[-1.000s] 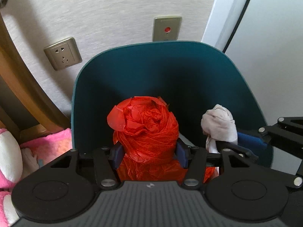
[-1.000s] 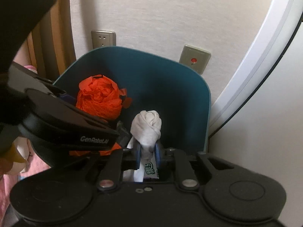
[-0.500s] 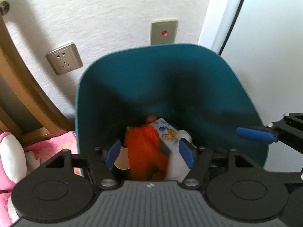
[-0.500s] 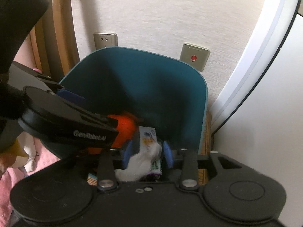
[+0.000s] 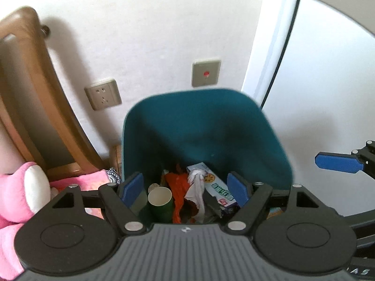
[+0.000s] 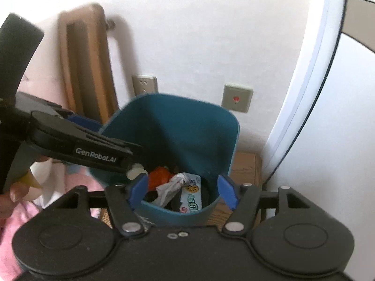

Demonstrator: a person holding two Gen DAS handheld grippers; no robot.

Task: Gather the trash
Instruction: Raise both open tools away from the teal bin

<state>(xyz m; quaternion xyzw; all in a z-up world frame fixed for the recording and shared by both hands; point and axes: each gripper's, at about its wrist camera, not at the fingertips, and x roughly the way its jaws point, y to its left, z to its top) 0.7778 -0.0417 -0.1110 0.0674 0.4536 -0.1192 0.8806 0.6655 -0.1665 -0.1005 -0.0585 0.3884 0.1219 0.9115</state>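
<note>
A teal trash bin (image 5: 206,121) (image 6: 187,126) stands against the wall below both grippers. At its bottom lie the crumpled red bag (image 5: 178,187) (image 6: 158,173), the white tissue wad (image 5: 195,187) (image 6: 171,186), a blue snack box (image 5: 218,189) (image 6: 192,199) and a paper cup (image 5: 160,196). My left gripper (image 5: 185,188) hovers above the bin, its jaws opening, nothing between the pads. My right gripper (image 6: 182,190) also hangs over the bin's near rim, jaws opening and holding nothing. The left gripper's black body (image 6: 77,145) crosses the right wrist view.
A wooden chair back (image 5: 30,98) (image 6: 86,70) stands left of the bin. A pink plush toy (image 5: 21,194) lies at lower left. A wall socket (image 5: 103,97) and a switch plate (image 5: 206,72) sit on the wall behind. A white curved panel (image 5: 316,82) is at right.
Both grippers opened and let go: the red bag and the white tissue wad dropped to the bin's bottom. Both grippers rose and drew back, so the bin looks smaller.
</note>
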